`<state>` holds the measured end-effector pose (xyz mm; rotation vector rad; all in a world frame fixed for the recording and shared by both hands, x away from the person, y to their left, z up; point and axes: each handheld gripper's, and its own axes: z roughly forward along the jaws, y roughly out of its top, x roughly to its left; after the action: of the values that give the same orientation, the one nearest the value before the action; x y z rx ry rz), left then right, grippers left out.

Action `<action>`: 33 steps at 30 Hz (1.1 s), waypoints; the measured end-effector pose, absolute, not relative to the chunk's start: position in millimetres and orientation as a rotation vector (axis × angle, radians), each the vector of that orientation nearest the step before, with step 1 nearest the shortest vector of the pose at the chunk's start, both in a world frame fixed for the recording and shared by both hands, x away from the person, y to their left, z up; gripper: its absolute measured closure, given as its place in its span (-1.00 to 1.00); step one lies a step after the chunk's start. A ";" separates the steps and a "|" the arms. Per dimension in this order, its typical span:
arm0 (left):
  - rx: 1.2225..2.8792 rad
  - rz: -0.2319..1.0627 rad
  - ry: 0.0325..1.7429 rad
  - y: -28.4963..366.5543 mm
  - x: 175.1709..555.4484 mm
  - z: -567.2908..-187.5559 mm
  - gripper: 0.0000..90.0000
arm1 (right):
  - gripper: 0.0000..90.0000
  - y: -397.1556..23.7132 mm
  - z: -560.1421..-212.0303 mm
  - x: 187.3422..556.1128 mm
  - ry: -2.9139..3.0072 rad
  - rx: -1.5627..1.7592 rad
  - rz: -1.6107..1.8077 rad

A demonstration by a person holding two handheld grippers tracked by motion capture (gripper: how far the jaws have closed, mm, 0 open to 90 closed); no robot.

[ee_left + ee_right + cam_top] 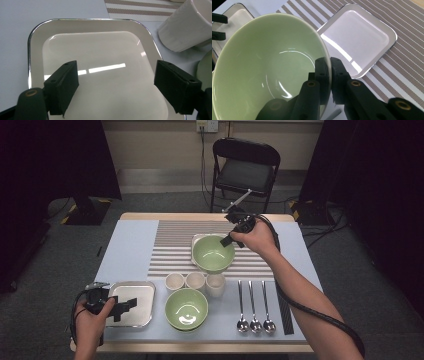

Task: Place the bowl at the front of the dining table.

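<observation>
My right gripper point(227, 240) point(329, 67) is shut on the rim of a pale green bowl point(212, 252) point(267, 75), one jaw inside and one outside. The bowl hangs tilted over a white square plate point(195, 239) point(359, 37) on the striped mat point(172, 245). At the front left, my left gripper point(125, 306) point(116, 75) stands open just above a second square plate point(135, 290) point(100, 45), with nothing between its jaws.
Another green bowl point(186, 308) sits at the front centre, behind it three white cups point(195, 280) point(185, 25). Three spoons point(255, 307) lie to the right beside a dark strip point(283, 312). A folding chair point(245, 167) stands beyond the table.
</observation>
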<state>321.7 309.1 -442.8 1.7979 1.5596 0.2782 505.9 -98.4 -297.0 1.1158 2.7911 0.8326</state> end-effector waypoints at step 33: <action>1.792 0.281 1.563 311.1 321.7 -443.0 -0.57 | 0.90 -90.7 -305.2 526.4 2.764 1.158 0.835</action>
<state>321.7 311.1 -443.0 1.7916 1.5630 0.2810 526.4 -90.7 -305.2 1.1578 2.7645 0.8350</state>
